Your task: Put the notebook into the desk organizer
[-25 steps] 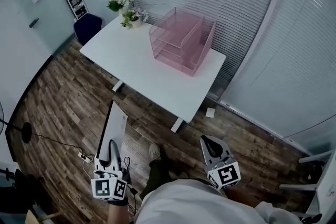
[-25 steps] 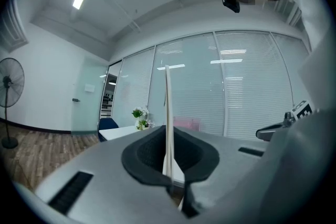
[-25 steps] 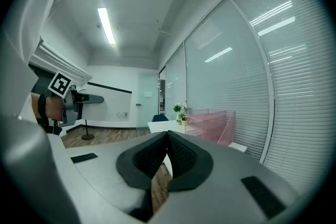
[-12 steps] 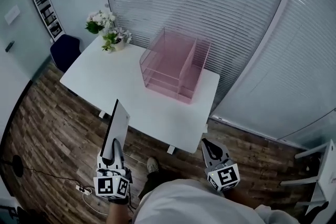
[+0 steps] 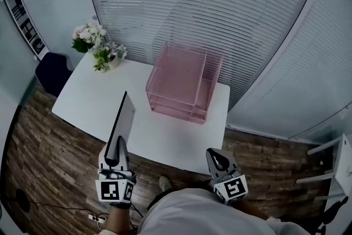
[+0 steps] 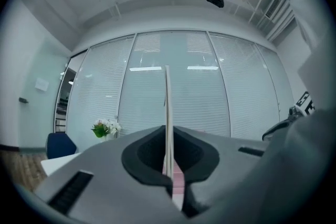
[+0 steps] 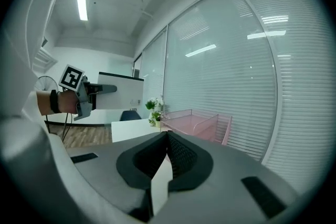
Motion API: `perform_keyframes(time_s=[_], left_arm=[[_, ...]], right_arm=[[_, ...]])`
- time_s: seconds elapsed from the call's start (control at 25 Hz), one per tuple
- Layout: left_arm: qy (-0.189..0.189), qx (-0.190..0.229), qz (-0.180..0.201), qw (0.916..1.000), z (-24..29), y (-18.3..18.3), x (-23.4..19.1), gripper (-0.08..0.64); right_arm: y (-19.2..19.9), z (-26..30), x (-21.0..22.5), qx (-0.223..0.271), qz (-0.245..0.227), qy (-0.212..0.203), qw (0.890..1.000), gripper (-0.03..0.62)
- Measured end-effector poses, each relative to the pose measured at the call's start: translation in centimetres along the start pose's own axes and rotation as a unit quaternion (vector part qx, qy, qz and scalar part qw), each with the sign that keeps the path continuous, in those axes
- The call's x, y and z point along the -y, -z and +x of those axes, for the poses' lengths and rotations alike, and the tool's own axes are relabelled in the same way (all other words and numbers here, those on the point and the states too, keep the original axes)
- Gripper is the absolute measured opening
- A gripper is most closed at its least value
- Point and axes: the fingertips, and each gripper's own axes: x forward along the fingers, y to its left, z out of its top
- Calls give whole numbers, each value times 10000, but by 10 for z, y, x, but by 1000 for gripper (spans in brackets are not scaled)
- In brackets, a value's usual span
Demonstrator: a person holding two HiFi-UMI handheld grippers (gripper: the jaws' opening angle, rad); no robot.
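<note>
Scene: A person stands at the near edge of a white table (image 5: 91, 104), a hand-held gripper in each hand, with slatted blinds behind the far side.
Left hand-held gripper (image 5: 116, 152): Clenched on the near end of a thin grey notebook (image 5: 123, 121), its jaws nearly together on the cover.
Notebook: It is carried on edge and juts away from the person, over the table's near left part. It is well apart from its target and seems clear of the tabletop.
Right hand-held gripper (image 5: 217, 156): Jaws together with nothing between them, hanging low at the near right, just short of the table edge.
Desk organizer (image 5: 181, 77): Pink, see-through and tiered, with its trays apparently empty. It sits on the far right half of the table.
Also on the table: A vase of flowers (image 5: 94, 44) at the far left corner, with a dark blue chair (image 5: 52, 71) beside it on the floor.
Step in hand: By the look of it, the carry toward the organizer; insertion has not begun.
Doing it well: The notebook likely needs swinging right and far, then turning flat so its leading edge meets a tray opening squarely.
Grip note: Keep the clamp firm, since a hold on one end leaves the long free end liable to droop or twist.
Risk: A skewed entry could catch a pink side wall and shove the light organizer back.
</note>
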Motion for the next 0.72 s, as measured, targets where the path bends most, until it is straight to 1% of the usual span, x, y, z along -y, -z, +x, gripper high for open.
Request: perform_keyframes(time_s=[0.08, 0.16, 0.2, 0.24, 0.28, 0.32, 0.36, 0.4, 0.44, 0.48, 0.52, 0.56, 0.64, 0.72], left_arm=[[92, 53, 302, 9995, 21, -8, 1, 14], [182, 59, 814, 9965, 44, -17, 6, 14], [232, -14, 1189, 9926, 57, -20, 9, 14], [281, -140, 1590, 9868, 69, -20, 12, 14], [312, -268, 1914, 9806, 81, -19, 17, 14], [323, -341, 2125, 9760, 92, -20, 24, 14], [337, -322, 2278, 9726, 104, -22, 31, 14], [377, -192, 2450, 9686, 117, -27, 40, 14], [450, 23, 2696, 9619, 131, -34, 49, 14], [550, 255, 3034, 9509, 146, -40, 59, 14], [651, 420, 3420, 9365, 160, -44, 68, 14], [733, 472, 3780, 9217, 174, -44, 76, 14], [858, 381, 4418, 8922, 201, -34, 90, 14], [1001, 246, 5011, 8592, 228, -17, 103, 14]], right_arm=[[3, 9, 10, -47, 156, 63, 9998, 12], [-1, 18, 18, -13, 168, 27, 9999, 12], [-2, 23, 23, 28, 149, -2, 9999, 12], [-3, 26, 29, 67, 138, -18, 9999, 12], [-3, 29, 36, 94, 141, -17, 9999, 12], [-2, 29, 44, 111, 159, -4, 9998, 12], [-2, 30, 51, 125, 191, 16, 9997, 12], [-2, 30, 58, 143, 227, 44, 9996, 12], [-2, 30, 66, 162, 254, 76, 9995, 12], [-1, 29, 74, 172, 277, 116, 9994, 12], [-1, 29, 82, 170, 312, 172, 9992, 12], [0, 27, 90, 154, 365, 245, 9989, 12], [7, 21, 106, 98, 516, 422, 9977, 12], [19, 12, 120, 23, 652, 599, 9961, 12]])
